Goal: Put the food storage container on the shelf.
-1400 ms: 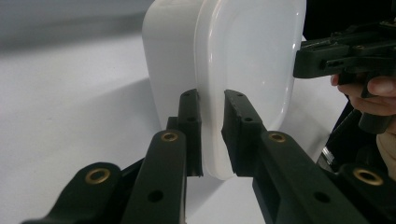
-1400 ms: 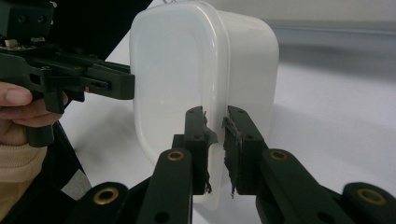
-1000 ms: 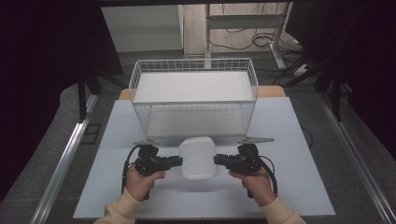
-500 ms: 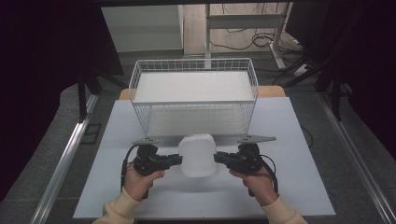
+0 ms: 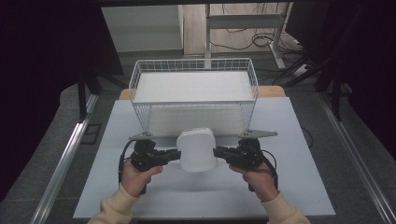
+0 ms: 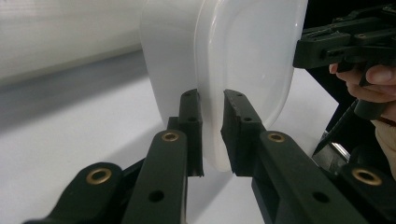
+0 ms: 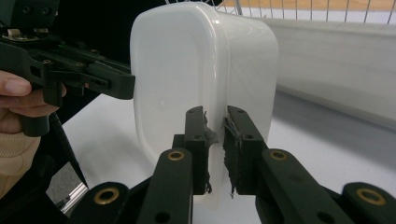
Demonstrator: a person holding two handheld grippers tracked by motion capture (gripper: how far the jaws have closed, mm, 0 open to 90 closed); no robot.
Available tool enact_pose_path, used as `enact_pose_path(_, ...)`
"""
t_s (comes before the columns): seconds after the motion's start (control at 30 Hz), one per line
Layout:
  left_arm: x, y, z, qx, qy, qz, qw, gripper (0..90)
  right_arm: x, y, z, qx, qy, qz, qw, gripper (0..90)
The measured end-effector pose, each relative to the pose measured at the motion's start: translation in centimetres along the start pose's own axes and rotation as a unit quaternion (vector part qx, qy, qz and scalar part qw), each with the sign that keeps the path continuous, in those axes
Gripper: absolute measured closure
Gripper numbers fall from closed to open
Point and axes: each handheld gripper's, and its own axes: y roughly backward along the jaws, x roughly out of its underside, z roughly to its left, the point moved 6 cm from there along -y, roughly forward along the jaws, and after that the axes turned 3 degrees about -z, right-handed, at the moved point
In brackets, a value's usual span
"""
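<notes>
Gripping from the left of the high view, the left gripper (image 5: 173,156) has its jaws closed on the rim of the white plastic container (image 5: 197,150), and its own view confirms the hold: the two black jaws pinch the protruding lip of the container (image 6: 233,60) between them. The container sits at the centre of the frame, lifted off the white table (image 5: 116,135) and turned so that its lid side faces the person, just in front of the white wire basket (image 5: 194,88) that fills the upper middle. To the right, the right gripper (image 5: 219,152) is clamped on the opposite edge of the rim; in the right gripper view its jaws close on the lip of the container (image 7: 187,60), with the left gripper (image 7: 126,88) on the far side.

Compared with a second ago, the container has changed attitude. Then it lay nearly flat between the two grippers, low over the table; half a second ago it was already tipping up; now it stands more upright and a little higher in the frame, closer to the basket's front wall. Both hands have shifted only slightly. That rise suggests the carry toward the basket is under way, with the container yet to clear the front rim.
</notes>
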Motion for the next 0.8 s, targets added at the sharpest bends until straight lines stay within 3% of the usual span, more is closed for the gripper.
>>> enact_pose_path(0.4, -2.3, 1.0, -0.3, -0.012, -0.016, -0.004, 0.9998, 79.2, -1.7, 0.0, 0.2, -0.001, 0.006, -0.015, 0.9999, 79.9)
enact_pose_path(0.8, -6.6, 2.1, -1.0, -0.019, -0.040, -0.017, 0.9989, 79.1, -6.2, 1.1, 0.4, 0.006, 0.021, -0.038, 0.9990, 79.9)
